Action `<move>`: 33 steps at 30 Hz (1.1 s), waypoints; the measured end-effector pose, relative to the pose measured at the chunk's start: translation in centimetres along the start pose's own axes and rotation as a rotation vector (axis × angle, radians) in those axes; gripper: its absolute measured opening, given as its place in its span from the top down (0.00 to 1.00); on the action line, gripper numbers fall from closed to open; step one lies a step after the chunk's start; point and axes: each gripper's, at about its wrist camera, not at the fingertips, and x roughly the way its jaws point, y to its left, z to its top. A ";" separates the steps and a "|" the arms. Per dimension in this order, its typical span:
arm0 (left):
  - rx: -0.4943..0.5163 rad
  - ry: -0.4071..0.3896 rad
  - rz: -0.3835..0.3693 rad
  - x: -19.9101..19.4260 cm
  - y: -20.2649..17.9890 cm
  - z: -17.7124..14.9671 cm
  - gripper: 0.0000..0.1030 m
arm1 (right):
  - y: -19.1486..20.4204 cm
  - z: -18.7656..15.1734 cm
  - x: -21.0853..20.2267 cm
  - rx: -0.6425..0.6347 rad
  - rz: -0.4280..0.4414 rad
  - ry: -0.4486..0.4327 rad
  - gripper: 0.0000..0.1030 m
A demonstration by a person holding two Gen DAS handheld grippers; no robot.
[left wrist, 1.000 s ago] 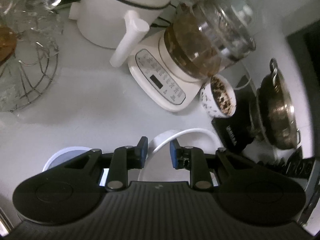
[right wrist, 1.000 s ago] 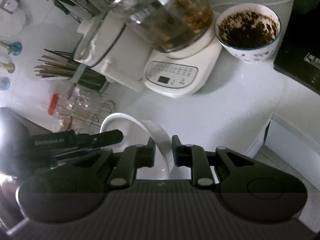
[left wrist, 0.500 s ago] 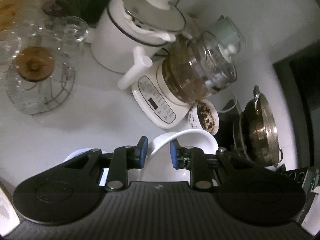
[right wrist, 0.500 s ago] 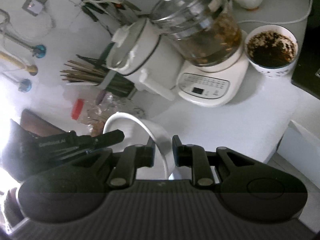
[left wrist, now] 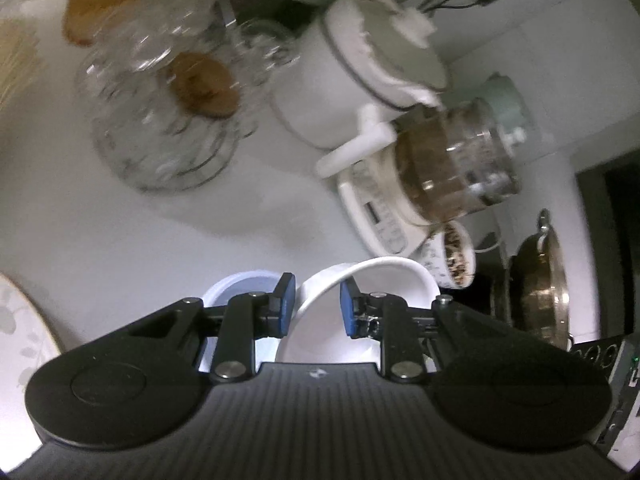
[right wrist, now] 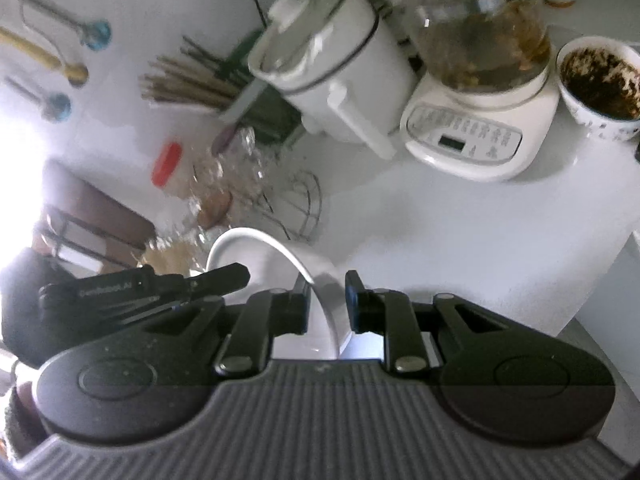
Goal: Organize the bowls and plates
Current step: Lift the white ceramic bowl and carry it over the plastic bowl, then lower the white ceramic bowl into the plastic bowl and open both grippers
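White countertop (left wrist: 120, 240) crowded with appliances lies below a white bowl (left wrist: 384, 280) carried in the air, clamped by its rim from both sides: the left gripper (left wrist: 318, 306) and the right gripper (right wrist: 326, 304) each pinch it with narrow jaws. A pale blue dish (left wrist: 236, 286) sits just beneath, a floral plate (left wrist: 20, 332) off to one side. This looks like mid-transfer; next comes lowering the bowl level onto its stack, clear of the glass kettle (left wrist: 456, 160).
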 end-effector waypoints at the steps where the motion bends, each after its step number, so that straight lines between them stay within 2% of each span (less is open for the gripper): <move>1: -0.014 0.007 0.006 0.3 0.6 -0.2 0.74 | 0.0 -0.2 0.5 -0.003 -0.008 0.014 0.79; 9: -0.093 0.042 0.058 1.8 3.7 -1.6 0.74 | -0.2 -1.3 3.6 -0.030 -0.035 0.111 0.79; 16: -0.105 0.058 0.083 2.9 4.8 -2.0 0.74 | -0.2 -1.3 5.5 -0.056 -0.054 0.153 0.79; 21: -0.119 0.051 0.087 2.5 5.3 -2.1 0.74 | -0.2 -1.3 5.2 -0.073 -0.069 0.141 0.79; 31: -0.105 -0.026 0.088 0.0 5.7 -1.7 0.73 | 0.3 -0.8 3.5 -0.124 -0.051 0.085 0.78; 32: -0.097 -0.029 0.091 -0.1 5.6 -1.8 0.73 | 0.3 -0.8 3.4 -0.132 -0.054 0.078 0.71; 33: -0.088 -0.031 0.094 -0.2 5.5 -1.8 0.67 | 0.3 -0.8 3.2 -0.134 -0.051 0.070 0.51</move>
